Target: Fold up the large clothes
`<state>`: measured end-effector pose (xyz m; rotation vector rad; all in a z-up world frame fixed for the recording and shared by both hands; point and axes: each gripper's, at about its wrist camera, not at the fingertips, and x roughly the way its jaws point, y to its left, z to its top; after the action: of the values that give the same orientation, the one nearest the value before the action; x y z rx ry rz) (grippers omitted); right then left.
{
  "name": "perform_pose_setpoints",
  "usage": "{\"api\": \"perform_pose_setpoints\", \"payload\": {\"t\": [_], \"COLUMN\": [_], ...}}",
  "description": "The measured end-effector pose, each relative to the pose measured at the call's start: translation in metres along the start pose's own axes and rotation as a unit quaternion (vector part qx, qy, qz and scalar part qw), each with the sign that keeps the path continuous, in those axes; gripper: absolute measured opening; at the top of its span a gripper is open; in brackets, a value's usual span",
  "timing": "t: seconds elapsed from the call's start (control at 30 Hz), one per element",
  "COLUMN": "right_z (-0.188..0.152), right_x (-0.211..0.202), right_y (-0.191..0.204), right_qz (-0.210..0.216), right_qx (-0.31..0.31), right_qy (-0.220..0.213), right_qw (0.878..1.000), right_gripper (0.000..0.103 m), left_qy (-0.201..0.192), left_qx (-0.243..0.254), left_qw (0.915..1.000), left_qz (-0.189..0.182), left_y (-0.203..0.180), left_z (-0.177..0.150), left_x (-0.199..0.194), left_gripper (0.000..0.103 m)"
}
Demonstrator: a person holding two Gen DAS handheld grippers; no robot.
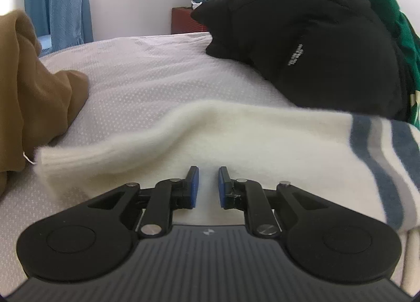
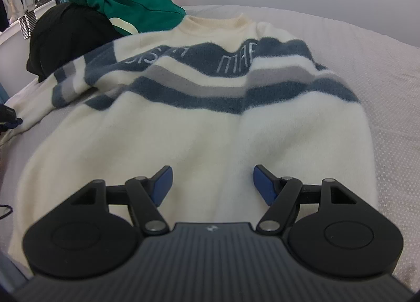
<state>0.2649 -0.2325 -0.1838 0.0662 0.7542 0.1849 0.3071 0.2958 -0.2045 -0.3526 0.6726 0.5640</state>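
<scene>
My left gripper (image 1: 208, 186) jaws narrowly parted over fuzzy cream sweater (image 2: 210, 128) sleeve, holding nothing, right gripper (image 2: 212, 183) wide open, empty (blue-grey stripes, ribbed collar only in right view).

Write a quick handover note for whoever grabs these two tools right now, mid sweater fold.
Left tool: open with a narrow gap, holding nothing, over the cream sleeve.
Right tool: open wide, empty, above the lower body of the cream striped sweater.
Sweater lies face up on the bed, collar away from the right tool, one sleeve stretched out to the side.
Black garment, green garment and brown garment lie unfolded beside it.
Done: sweater laid out, roughly flat.
Left: fold sleeves in, fold body, then the other garments.
</scene>
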Motion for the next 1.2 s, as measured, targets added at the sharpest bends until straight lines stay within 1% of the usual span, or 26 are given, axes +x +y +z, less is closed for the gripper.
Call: {"api": "perform_pose_setpoints", "payload": {"t": [0.07, 0.1, 0.13, 0.2, 0.27, 0.3, 0.4, 0.47, 0.57, 0.63, 0.73, 0.8, 0.93, 1.0, 1.03, 1.07, 1.2], "right_z": [0.0, 0.0, 0.0, -0.001, -0.003, -0.004, -0.007, -0.009, -0.015, -0.018, -0.023, -0.026, -0.029, -0.032, -0.033, -0.034, -0.037], "right_x": [0.0, 0.0, -0.001, -0.003, -0.008, -0.011, -0.027, -0.038, -0.05, -0.054, -0.06, -0.062, -0.064, -0.064, -0.065, -0.065, -0.058], "right_y": [0.0, -0.001, -0.001, -0.001, -0.002, -0.003, -0.003, -0.004, -0.01, -0.013, -0.016, -0.015, -0.017, -0.019, -0.019, -0.02, -0.021], "right_qz": [-0.001, -0.002, -0.004, -0.007, -0.013, -0.015, -0.021, -0.033, -0.043, -0.046, -0.048, -0.049, -0.045, -0.042, -0.042, -0.039, -0.049], "right_qx": [0.0, 0.0, 0.001, 0.001, 0.001, 0.002, -0.003, -0.005, 0.014, 0.023, 0.021, 0.019, 0.017, 0.018, 0.019, 0.022, 0.025], "right_qy": [0.0, 0.0, 0.0, -0.002, -0.004, -0.005, -0.017, -0.03, -0.033, -0.03, -0.024, -0.022, -0.014, -0.01, -0.01, -0.01, 0.007], "right_qw": [1.0, 1.0, 1.0, 1.0, 1.0, 1.0, 1.0, 0.999, 0.998, 0.998, 0.998, 0.998, 0.999, 0.999, 0.999, 0.999, 0.998], "right_gripper": [0.07, 0.07, 0.07, 0.07, 0.07, 0.07, 0.07, 0.07, 0.07, 0.07, 0.07, 0.07, 0.07, 0.078, 0.086, 0.091, 0.093], "left_qy": [0.003, 0.006, 0.011, 0.018, 0.019, 0.015, -0.002, -0.013, -0.015, -0.008, 0.003, 0.0, -0.003, -0.003, -0.005, -0.006, -0.008], "left_qx": [0.008, 0.006, -0.001, -0.018, -0.022, -0.013, 0.027, 0.048, 0.07, 0.092, 0.117, 0.135, 0.145, 0.145, 0.146, 0.148, 0.158], "left_qw": [0.9999, 0.9999, 0.9996, 0.9982, 0.9961, 0.9948, 0.9911, 0.9863, 0.9771, 0.971, 0.9638, 0.9595, 0.9542, 0.9526, 0.9522, 0.9517, 0.9492], "left_qz": [-0.007, -0.014, -0.025, -0.054, -0.083, -0.1, -0.131, -0.157, -0.2, -0.221, -0.24, -0.247, -0.261, -0.267, -0.269, -0.269, -0.272], "left_y": [-0.003, -0.003, -0.003, -0.001, -0.008, -0.016, -0.047, -0.067, -0.097, -0.115, -0.131, -0.14, -0.148, -0.145, -0.146, -0.148, -0.155], "left_z": [0.001, 0.001, 0.002, 0.004, 0.006, 0.006, 0.001, -0.007, -0.033, -0.054, -0.081, -0.099, -0.124, -0.136, -0.141, -0.145, -0.15], "left_x": [-0.003, -0.006, -0.009, -0.016, -0.032, -0.042, -0.076, -0.098, -0.132, -0.15, -0.173, -0.192, -0.22, -0.233, -0.237, -0.242, -0.243], "left_gripper": [0.02, 0.025, 0.028, 0.03, 0.034, 0.037, 0.04, 0.043, 0.044, 0.044, 0.044, 0.044, 0.044, 0.044, 0.044, 0.044, 0.044]}}
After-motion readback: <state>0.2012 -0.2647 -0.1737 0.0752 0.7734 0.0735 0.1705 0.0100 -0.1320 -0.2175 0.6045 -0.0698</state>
